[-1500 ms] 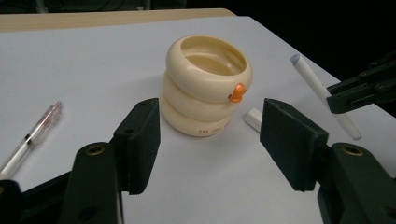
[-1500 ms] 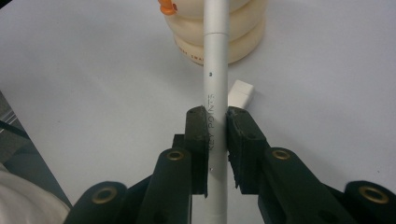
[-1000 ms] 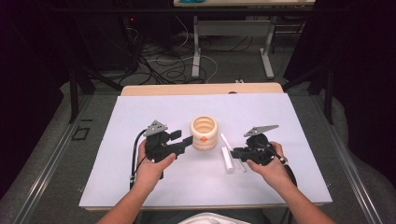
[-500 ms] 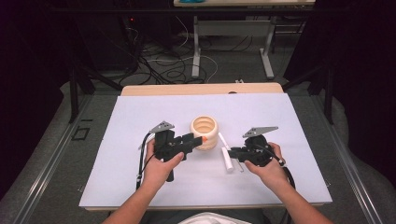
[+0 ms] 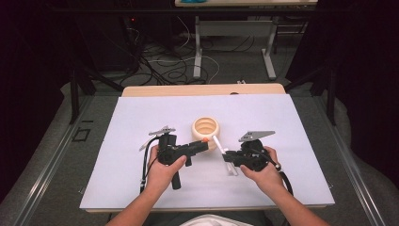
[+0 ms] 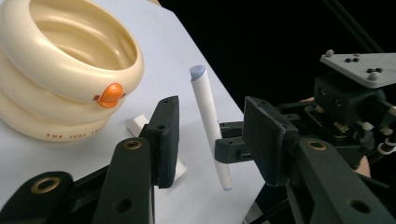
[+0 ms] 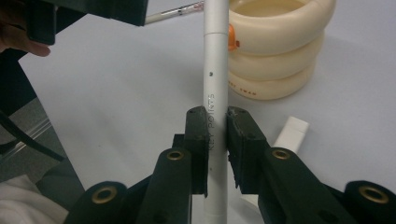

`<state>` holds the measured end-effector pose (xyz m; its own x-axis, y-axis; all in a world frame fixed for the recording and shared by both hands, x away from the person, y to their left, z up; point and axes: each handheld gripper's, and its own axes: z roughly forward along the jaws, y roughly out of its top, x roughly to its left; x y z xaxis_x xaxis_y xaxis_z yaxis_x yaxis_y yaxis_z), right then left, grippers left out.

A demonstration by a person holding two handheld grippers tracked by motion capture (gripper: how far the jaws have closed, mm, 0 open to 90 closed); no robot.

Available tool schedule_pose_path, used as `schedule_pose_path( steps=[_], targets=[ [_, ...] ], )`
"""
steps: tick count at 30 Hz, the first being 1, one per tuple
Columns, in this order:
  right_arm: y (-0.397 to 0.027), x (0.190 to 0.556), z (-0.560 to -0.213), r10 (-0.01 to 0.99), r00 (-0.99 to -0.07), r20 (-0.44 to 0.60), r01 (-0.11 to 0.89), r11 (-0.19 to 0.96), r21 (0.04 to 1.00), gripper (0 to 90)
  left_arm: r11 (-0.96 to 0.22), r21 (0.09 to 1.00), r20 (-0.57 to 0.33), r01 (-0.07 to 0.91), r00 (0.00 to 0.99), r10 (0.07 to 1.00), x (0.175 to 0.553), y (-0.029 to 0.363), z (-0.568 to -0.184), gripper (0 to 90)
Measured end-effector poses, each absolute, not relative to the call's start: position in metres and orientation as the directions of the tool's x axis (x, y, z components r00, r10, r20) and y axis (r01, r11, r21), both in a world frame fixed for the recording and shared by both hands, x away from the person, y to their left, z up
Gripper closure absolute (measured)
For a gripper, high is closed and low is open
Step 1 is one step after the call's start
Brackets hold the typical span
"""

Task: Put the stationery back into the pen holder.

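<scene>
The right tongs (image 7: 217, 140) are clamped on a white pen (image 7: 215, 84) and hold it above the tabletop (image 5: 291, 127), tilted, w/ its grey-blue end up. The left tongs (image 6: 212, 140) stand on both sides of the pen, pads not touching it; the jaws have just been closing and are now approx. half wide. A cream ringed pot (image 5: 206, 128) w/ an orange duck beak stands just beside. A white cap (image 7: 290, 133) lies on the tabletop near it.

cream ringed holder (image 6: 70, 79): glossy smooth plastic | white pen (image 7: 215, 93): matt plastic | table cover (image 5: 141, 117): matt, paper-like | jaw pads: rough black foam-like
</scene>
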<state>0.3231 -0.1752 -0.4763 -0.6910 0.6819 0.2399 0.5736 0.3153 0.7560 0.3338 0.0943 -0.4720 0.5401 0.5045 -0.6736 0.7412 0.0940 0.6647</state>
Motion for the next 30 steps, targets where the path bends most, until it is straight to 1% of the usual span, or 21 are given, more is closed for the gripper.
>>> schedule_pose_path(
  steps=[5,6,15,18,27,30],
  targets=[
    [-0.169,0.32,-0.478,0.662,-0.705,0.253,0.576,0.328,0.749,78.8,0.081,0.655,-0.678,0.751,0.536,0.503,0.334,0.09,-0.476,59.4],
    [-0.167,0.319,-0.479,0.662,-0.707,0.249,0.566,0.318,0.761,78.8,0.076,0.652,-0.678,0.754,0.536,0.504,0.333,0.089,-0.477,59.7],
    [-0.158,0.31,-0.478,0.639,-0.725,0.257,0.551,0.314,0.773,78.8,0.041,0.625,-0.689,0.779,0.526,0.498,0.332,0.078,-0.483,61.0],
    [-0.157,0.308,-0.478,0.637,-0.722,0.269,0.561,0.312,0.766,78.8,0.034,0.614,-0.695,0.789,0.52,0.497,0.332,0.075,-0.485,62.4],
    [-0.155,0.307,-0.48,0.622,-0.736,0.267,0.549,0.319,0.772,78.8,0.029,0.594,-0.707,0.804,0.505,0.494,0.331,0.07,-0.489,69.1],
    [-0.155,0.307,-0.48,0.619,-0.738,0.269,0.549,0.318,0.773,78.8,0.022,0.587,-0.71,0.809,0.502,0.495,0.331,0.073,-0.49,73.8]
  ],
)
